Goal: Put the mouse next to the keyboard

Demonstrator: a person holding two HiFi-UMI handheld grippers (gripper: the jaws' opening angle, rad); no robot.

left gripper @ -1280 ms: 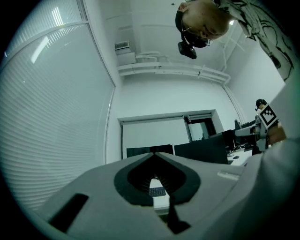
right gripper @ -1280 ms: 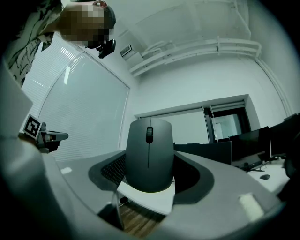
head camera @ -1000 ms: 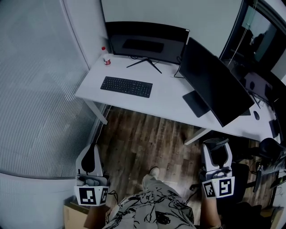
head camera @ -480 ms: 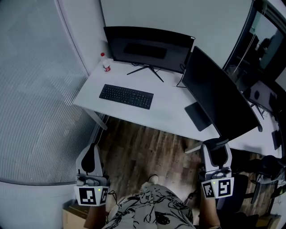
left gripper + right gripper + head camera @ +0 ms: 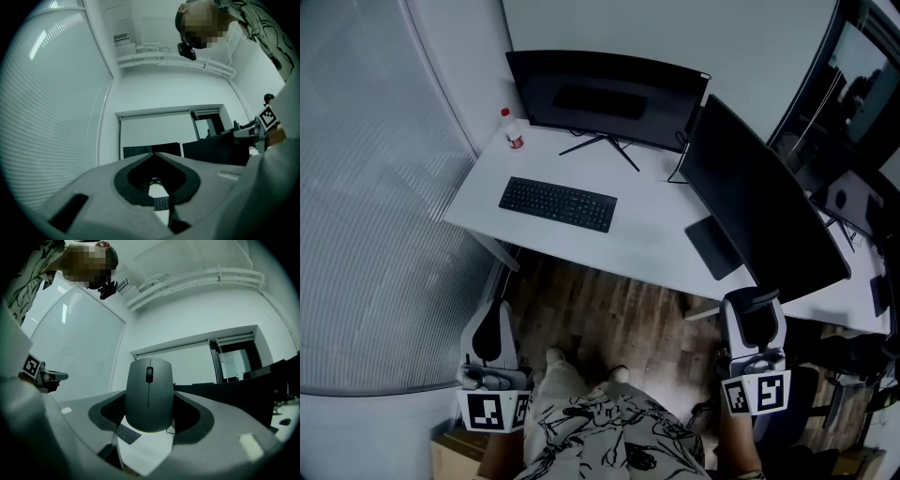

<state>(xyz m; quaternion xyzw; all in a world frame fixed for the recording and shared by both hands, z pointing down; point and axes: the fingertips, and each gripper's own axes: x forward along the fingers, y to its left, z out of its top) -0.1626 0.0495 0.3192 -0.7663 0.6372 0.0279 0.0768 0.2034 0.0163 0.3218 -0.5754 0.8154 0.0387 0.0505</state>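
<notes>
Slippage may drop the smooth grey plastic mouse (image 5: 149, 401) pinched in the right gripper (image 5: 752, 302) before reaching the flat black keyboard (image 5: 558, 203); the left gripper (image 5: 153, 154) sits closed, empty.

On the worktop (image 5: 647, 239), toward its left front: keyboard (image 5: 558, 203). Behind it, a monitor (image 5: 605, 94); at the back left corner, a bottle (image 5: 513, 129). To the right, a second monitor (image 5: 759, 206), angled. Before the worktop, well apart: left tool (image 5: 490, 328) and right tool (image 5: 752, 314), mouse (image 5: 149, 394) between the latter's jaws.
</notes>
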